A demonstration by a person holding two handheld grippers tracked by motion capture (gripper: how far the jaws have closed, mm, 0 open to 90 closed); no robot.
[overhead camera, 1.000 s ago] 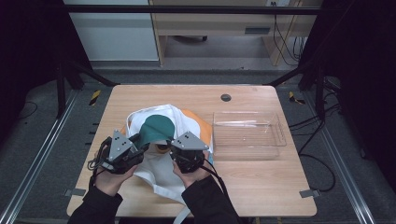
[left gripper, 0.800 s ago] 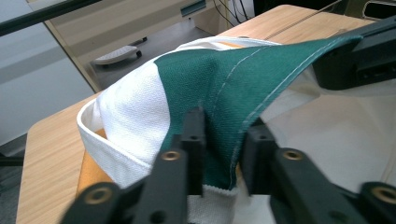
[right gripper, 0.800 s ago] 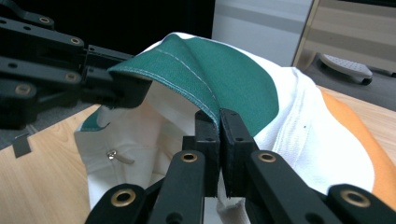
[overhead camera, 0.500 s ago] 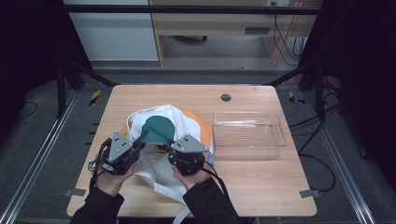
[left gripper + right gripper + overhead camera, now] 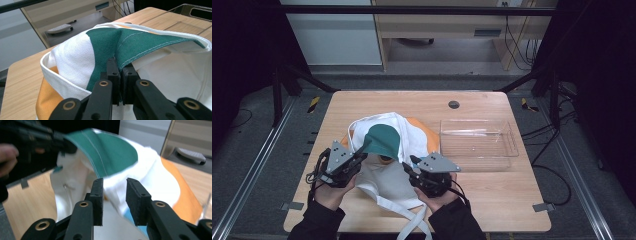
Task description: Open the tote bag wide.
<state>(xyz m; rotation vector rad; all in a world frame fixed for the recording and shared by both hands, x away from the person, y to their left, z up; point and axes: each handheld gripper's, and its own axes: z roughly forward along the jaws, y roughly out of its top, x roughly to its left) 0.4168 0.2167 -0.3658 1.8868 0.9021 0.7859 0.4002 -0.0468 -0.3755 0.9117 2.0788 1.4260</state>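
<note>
A white cloth bag (image 5: 379,177) with a green panel (image 5: 382,141) and orange panels lies on the wooden table (image 5: 362,105). My left gripper (image 5: 363,150) (image 5: 120,66) is shut on the stitched edge of the green panel (image 5: 140,42) and holds it lifted off the white cloth. To the right of that flap, my right gripper (image 5: 410,164) (image 5: 114,186) stands open. Its jaws have just been opening. White cloth (image 5: 152,170) shows past the gap, and the pads do not press on it. In the right gripper view, the left gripper (image 5: 66,146) holds the green edge at top left.
A clear plastic tray (image 5: 477,145) stands right of the bag. The bag's white straps (image 5: 412,227) trail to the table's near edge between my forearms. A dark round grommet (image 5: 454,104) sits in the far middle of the table.
The left gripper has closed on the green flap's edge. The right gripper has let go of the cloth, opened its jaws and drawn away to the right.
</note>
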